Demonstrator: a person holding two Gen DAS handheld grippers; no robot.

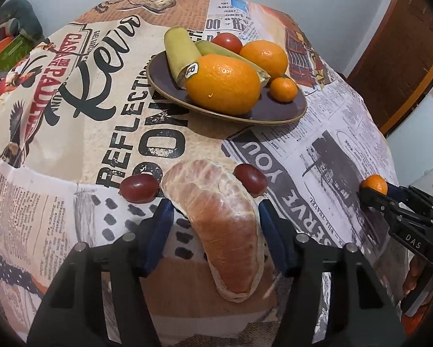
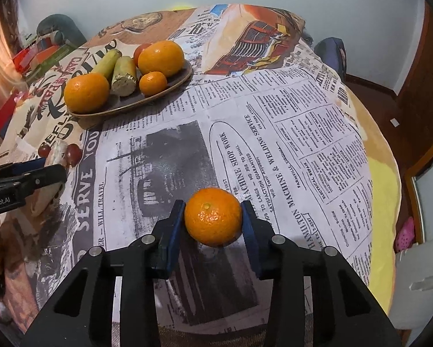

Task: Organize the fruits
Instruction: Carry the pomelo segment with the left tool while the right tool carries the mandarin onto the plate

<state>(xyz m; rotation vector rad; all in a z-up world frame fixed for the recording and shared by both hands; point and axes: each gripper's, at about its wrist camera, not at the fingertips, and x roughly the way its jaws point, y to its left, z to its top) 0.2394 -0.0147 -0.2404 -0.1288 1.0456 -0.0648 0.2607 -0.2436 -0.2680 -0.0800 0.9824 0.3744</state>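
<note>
A peeled pinkish citrus segment [image 1: 216, 217] lies on the printed tablecloth between the blue pads of my left gripper [image 1: 213, 205], which touch both its sides. Two red grapes [image 1: 138, 188] [image 1: 250, 177] flank its far end. My right gripper [image 2: 213, 208] is shut on a small mandarin [image 2: 213, 217] resting on the cloth; it also shows at the right edge of the left wrist view, right gripper [image 1: 372, 190]. Farther back, a dark plate [image 1: 274, 118] [image 2: 129, 107] holds two big oranges, a small mandarin, a tomato and two banana pieces.
The round table [image 2: 274, 144] drops away at the right, where yellow fabric [image 2: 381, 202] shows. A wooden door [image 1: 404, 57] stands far right. Boxes and clutter [image 2: 43, 55] sit beyond the table's far left edge. Bare cloth lies between plate and grippers.
</note>
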